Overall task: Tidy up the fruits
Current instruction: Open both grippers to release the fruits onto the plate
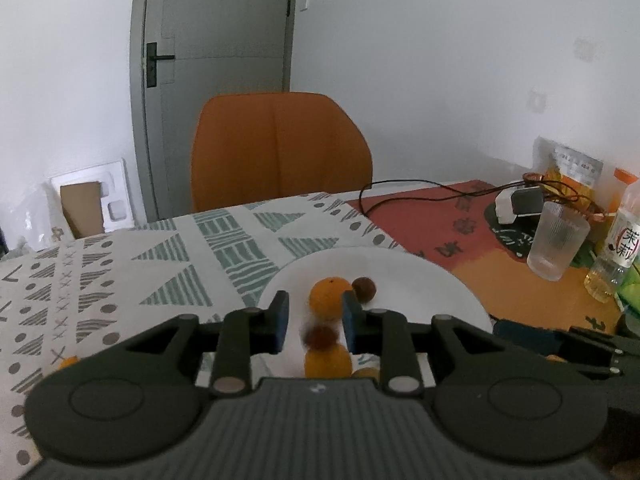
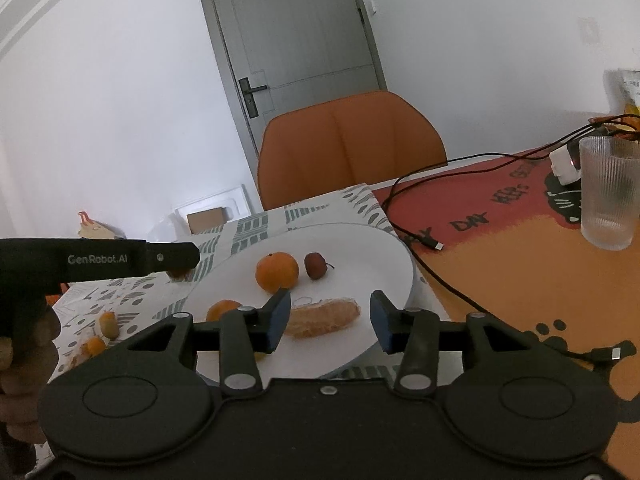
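Hovering low over the near rim of the white plate (image 2: pixel 400 276), the right gripper (image 2: pixel 329 322) is spread wide and empty, and the left gripper (image 1: pixel 313 322) stands parted with a blurred dark red fruit (image 1: pixel 320 336) between its fingers, gripped or loose I cannot tell. Farther in, an orange (image 2: pixel 277 272), a red date (image 2: pixel 314 265) and a peeled segment (image 2: pixel 326 317) already lie on the plate. Small fruits (image 2: pixel 108 324) on the patterned cloth (image 2: pixel 132 300) to the left are still unsorted, so I judge the job roughly half done.

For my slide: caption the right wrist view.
Open right gripper above white round plate holding oranges and a red date.

Glass (image 2: pixel 609 192) and cable (image 2: pixel 432 268) beside plate (image 2: pixel 396 272)
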`<state>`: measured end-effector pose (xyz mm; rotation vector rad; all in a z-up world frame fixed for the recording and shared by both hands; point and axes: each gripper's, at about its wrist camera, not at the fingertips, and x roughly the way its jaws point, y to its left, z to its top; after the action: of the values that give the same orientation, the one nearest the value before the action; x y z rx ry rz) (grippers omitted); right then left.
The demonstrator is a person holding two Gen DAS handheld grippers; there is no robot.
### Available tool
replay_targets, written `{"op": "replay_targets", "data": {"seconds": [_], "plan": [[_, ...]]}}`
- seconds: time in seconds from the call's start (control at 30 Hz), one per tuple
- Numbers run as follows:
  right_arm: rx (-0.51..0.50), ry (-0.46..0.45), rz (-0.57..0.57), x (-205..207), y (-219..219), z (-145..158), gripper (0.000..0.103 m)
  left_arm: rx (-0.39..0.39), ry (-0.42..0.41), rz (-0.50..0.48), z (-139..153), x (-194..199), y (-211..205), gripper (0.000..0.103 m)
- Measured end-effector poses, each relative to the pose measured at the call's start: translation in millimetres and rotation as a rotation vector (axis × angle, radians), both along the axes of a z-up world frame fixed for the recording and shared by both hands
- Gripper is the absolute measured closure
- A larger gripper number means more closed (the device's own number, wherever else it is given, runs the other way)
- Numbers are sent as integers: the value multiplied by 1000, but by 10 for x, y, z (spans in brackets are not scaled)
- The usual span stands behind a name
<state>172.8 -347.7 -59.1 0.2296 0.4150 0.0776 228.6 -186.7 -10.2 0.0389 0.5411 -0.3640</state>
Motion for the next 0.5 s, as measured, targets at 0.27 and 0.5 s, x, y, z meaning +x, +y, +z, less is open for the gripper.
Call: {"op": "replay_targets", "data": {"seconds": [0.27,0.5], "plan": [[3,-2,14,-5,112,12,49,-6,-1,71,36,-94,283,44],[-7,-8,40,-41,254,44,46,-11,-12,118,86,-205,491,30]]}}
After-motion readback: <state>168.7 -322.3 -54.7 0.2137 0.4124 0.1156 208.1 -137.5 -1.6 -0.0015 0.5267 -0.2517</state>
